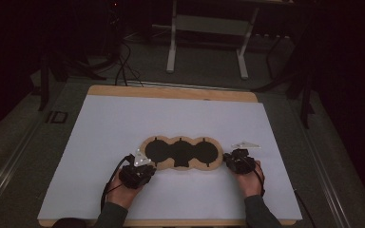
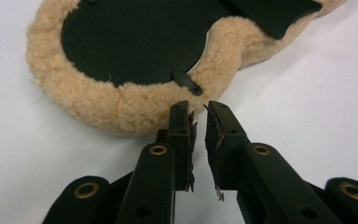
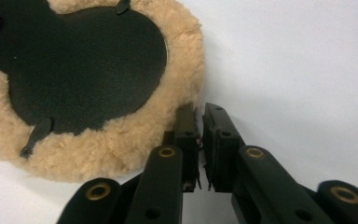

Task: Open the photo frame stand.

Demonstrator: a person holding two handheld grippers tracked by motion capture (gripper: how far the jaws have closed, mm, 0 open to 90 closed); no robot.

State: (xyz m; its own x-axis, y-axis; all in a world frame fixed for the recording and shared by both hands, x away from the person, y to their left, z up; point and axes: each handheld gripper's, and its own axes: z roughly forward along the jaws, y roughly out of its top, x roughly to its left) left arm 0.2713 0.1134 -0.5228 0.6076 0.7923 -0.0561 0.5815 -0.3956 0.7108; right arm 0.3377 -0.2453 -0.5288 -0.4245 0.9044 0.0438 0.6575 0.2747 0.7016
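Note:
A flat pad [image 1: 180, 153] with three round black lobes and a tan fleece rim lies on the white table cover [image 1: 123, 123]. My left gripper [image 1: 141, 165] sits at the pad's left end. In the left gripper view its tips [image 2: 199, 108] rest against the fleece rim [image 2: 121, 105], parted by a narrow gap with nothing between them. My right gripper [image 1: 228, 159] is at the pad's right end. In the right gripper view its jaws [image 3: 199, 110] stand a slit apart beside the fleece [image 3: 135, 140], the left jaw touching it, no fleece pinched.
The white cover lies on a wooden tabletop [image 1: 171, 91]. A pale metal stand [image 1: 209, 42] and dark cables [image 1: 123, 66] are on the floor beyond the table's far edge. The room around is dark.

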